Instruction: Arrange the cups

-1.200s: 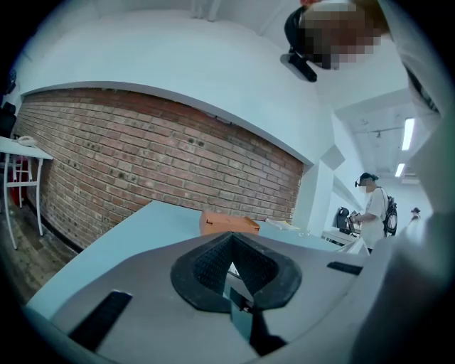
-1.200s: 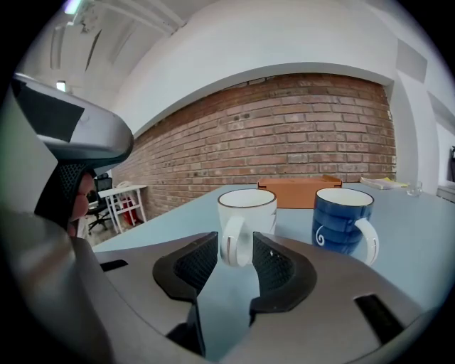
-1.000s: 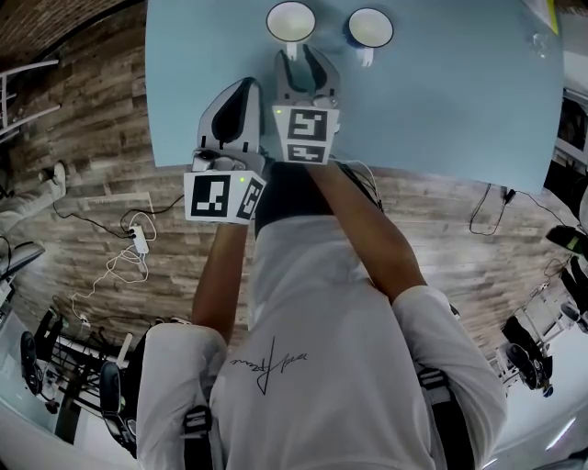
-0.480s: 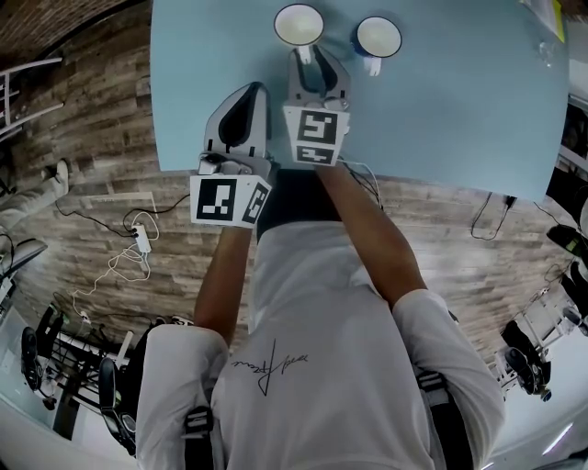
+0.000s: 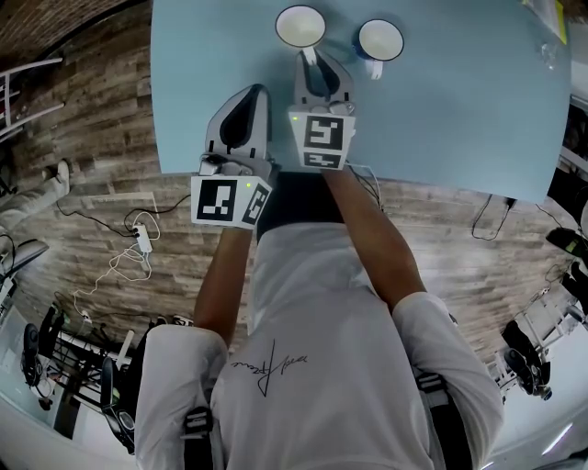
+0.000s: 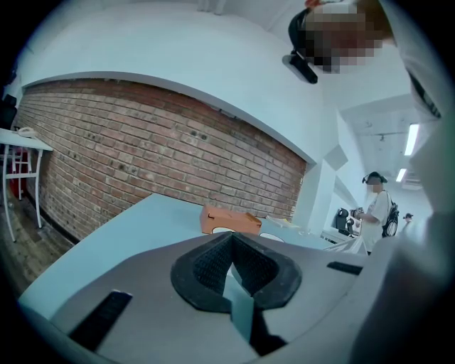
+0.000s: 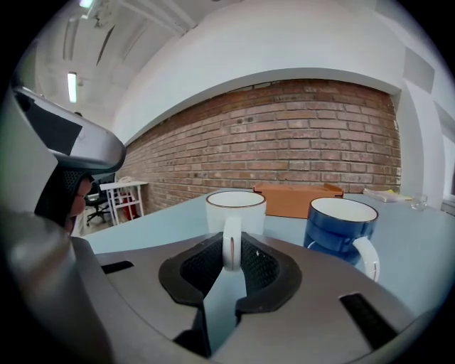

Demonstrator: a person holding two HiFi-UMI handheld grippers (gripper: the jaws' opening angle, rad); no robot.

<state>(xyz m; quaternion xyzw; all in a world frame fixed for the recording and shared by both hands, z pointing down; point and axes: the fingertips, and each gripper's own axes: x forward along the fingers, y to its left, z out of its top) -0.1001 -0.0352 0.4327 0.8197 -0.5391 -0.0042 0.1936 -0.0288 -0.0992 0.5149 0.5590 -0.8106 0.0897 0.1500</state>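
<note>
A white cup (image 5: 299,26) and a blue cup (image 5: 380,39) stand side by side at the far side of the light blue table (image 5: 459,101), handles toward me. My right gripper (image 5: 310,57) reaches to the white cup's handle (image 7: 232,238); its jaws are closing, and the pads touch the handle on both sides. In the right gripper view the white cup (image 7: 235,206) is straight ahead and the blue cup (image 7: 340,224) to its right. My left gripper (image 5: 250,89) rests shut and empty near the table's front edge, left of the right one, its tips (image 6: 229,238) together.
A brown cardboard box (image 7: 295,199) lies behind the cups, also visible in the left gripper view as the box (image 6: 229,219). A small glass (image 7: 418,202) stands at the far right. A brick wall runs behind the table. A person (image 6: 375,210) stands far off right.
The right gripper's jaws have narrowed from wide apart onto the white cup's handle. The left gripper has stayed where it was.
</note>
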